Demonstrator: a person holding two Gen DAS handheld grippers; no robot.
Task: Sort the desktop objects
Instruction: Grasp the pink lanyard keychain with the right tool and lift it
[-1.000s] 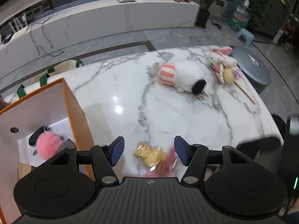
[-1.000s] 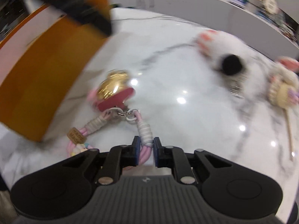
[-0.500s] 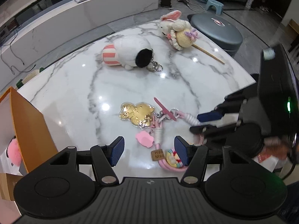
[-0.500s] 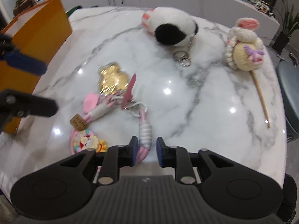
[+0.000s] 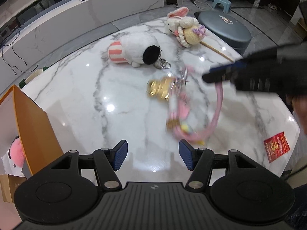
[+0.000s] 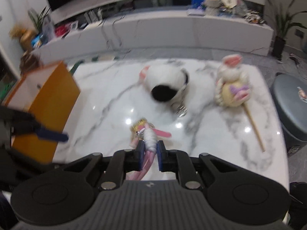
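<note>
- Little writing is showing: a red paper slip with gold print and a large "3" is lying at the white marble tabletop's 4 o'clock edge; the smaller print is too small to read.
- The right gripper is clamping its blue ribbed pads on the pink cord loop of a charm keychain, right at the cord's white thread wrapping.
- In the left wrist view the keychain is hanging blurred above the tabletop's centre, its shiny gold bear-shaped charm and pink pendants dangling.
- The left gripper is hovering with jaws apart and nothing between them, over the table's 6 o'clock edge.
- A fluffy white plush with a pink-striped end and a black pompom is lying at 12 o'clock, a metal key ring clipped beside the pompom.
- A crocheted white rabbit doll with pink ears on a wooden stick is lying at 1 o'clock.
- An open orange box with white inner walls is standing at 8 o'clock, a fuzzy pink pompom sitting inside.
- The marble is glossy, grey-veined and reflecting ceiling lights.
- Beyond it a long white marble-look counter is curving round a grey tiled floor; a round grey-blue stool is standing at 2 o'clock.
</note>
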